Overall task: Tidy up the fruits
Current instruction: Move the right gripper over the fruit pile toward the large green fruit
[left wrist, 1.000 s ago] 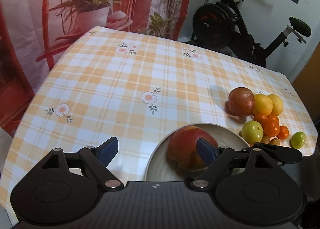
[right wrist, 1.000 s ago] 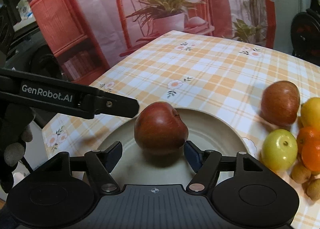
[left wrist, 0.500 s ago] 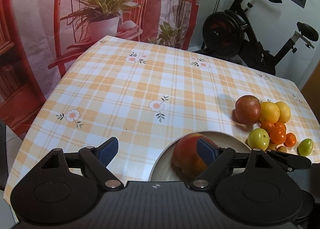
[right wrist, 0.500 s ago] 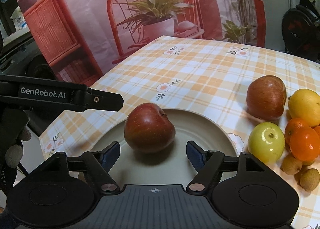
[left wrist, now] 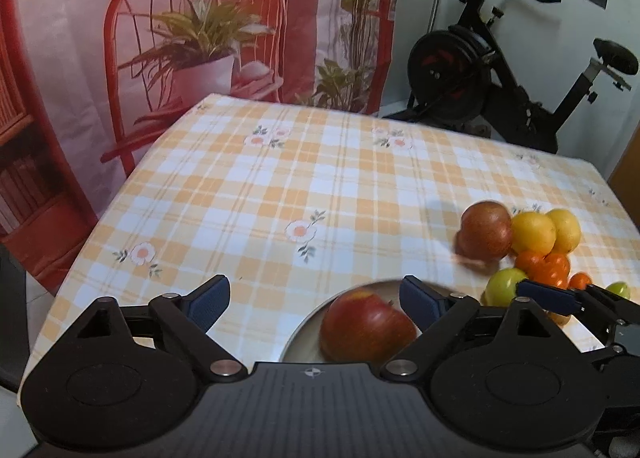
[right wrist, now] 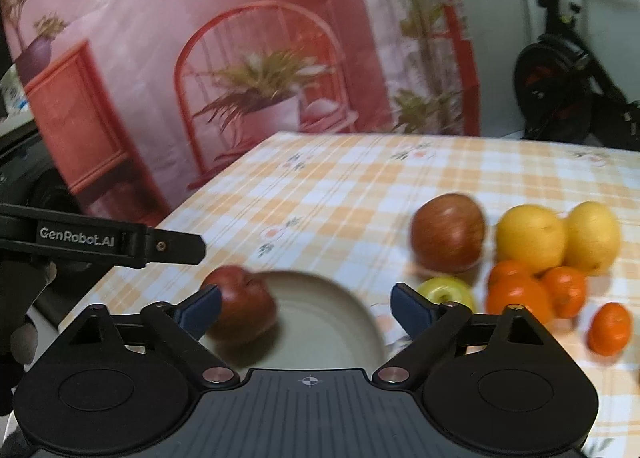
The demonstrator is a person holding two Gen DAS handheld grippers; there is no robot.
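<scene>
The table, under an orange-and-white checked cloth with small flower prints, carries everything else, and the beige plate near its front edge serves as the landmark. Behind the table hangs a pink backdrop printed with a red chair and potted plant; an exercise bike stands beyond the far right corner.

A red apple lies on the plate, toward its left side in the right wrist view. The right gripper hangs just in front of the plate with its jaws spread wide; they have just been opening, and nothing is pinched between them, though the left pad overlaps the apple's edge and the blur leaves contact unclear. The left gripper hovers to the left of the plate, jaws likewise wide and just opened further, holding nothing; its right finger sits in front of the apple.

To the right of the plate, well off its rim, the other fruit cluster: a second red apple, two lemons, a green apple nearest the plate, and several mandarins; one small green fruit lies farthest right
</scene>
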